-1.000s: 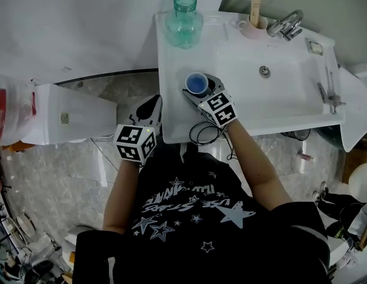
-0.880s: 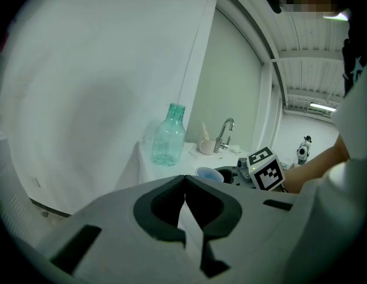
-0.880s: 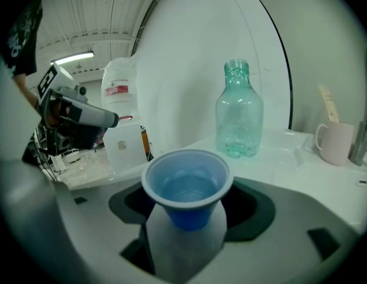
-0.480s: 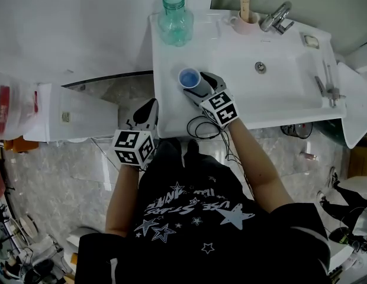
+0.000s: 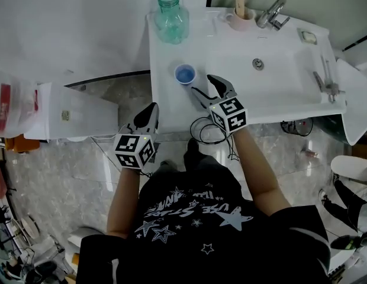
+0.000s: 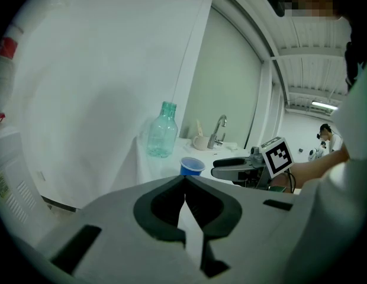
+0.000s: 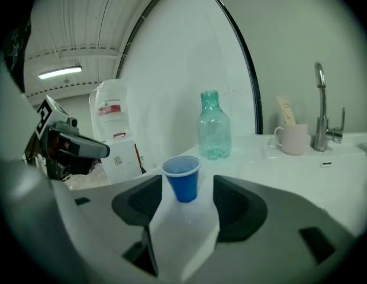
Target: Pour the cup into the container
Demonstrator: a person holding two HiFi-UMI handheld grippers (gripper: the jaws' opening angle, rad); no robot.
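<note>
Blue cup (image 5: 184, 74) stands upright and alone on the white counter (image 5: 171, 108) beside the basin (image 5: 278, 70), well short of the teal glass bottle (image 5: 171, 18) at the counter's back corner; the right gripper (image 5: 202, 84) faces it with its jaws wide apart, the cup just beyond the tips and touching neither pad; those jaws have just been closing a little, with nothing pressed between them; the left gripper (image 5: 151, 112) hangs off the counter's near edge, its jaws drawn together on nothing; a tap (image 5: 271, 13) and a pink mug (image 5: 240, 19) stand at the back of the sink, clear of the work; whether the cup holds any liquid cannot be told; the step in hand appears to be taking the cup, and doing it well likely means sliding the jaws level round its middle, closing only enough to hold a thin wall that would probably buckle, and keeping it upright on the way to the bottle; the narrow neck calls for the lip set right over the mouth and a slow tilt, or the pour may run down the glass.
</note>
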